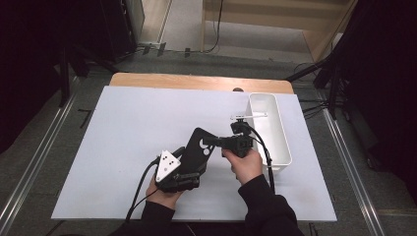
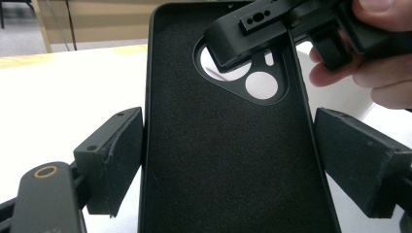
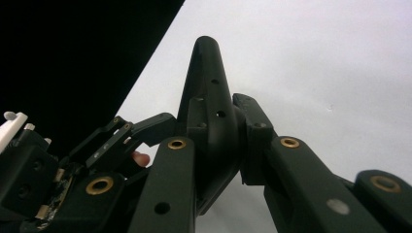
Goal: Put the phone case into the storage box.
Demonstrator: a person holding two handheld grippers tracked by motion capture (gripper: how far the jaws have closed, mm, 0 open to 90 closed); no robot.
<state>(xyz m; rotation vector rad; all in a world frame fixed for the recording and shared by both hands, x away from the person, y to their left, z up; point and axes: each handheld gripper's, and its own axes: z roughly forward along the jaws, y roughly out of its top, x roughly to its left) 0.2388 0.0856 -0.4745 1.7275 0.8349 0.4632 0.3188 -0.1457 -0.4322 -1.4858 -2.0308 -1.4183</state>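
Your left tongs (image 1: 189, 169) clamp the lower sides of the black phone case (image 1: 197, 147), which runs lengthwise up and away from them above the desk (image 1: 123, 128). Your right tongs (image 1: 212, 141) pinch the case's camera-cutout end, left of the white bin (image 1: 280, 142).

The person wears black long sleeves (image 1: 265, 206) that reach the wrists. Each hand carries a black plastic two-jaw tool. The left gripper (image 1: 179, 169) has a grey three-cornered plate with black dots on top and a black cable trailing behind. The right gripper (image 1: 236, 143) has brass-coloured screw rings, small round holes and thick flat black pads.
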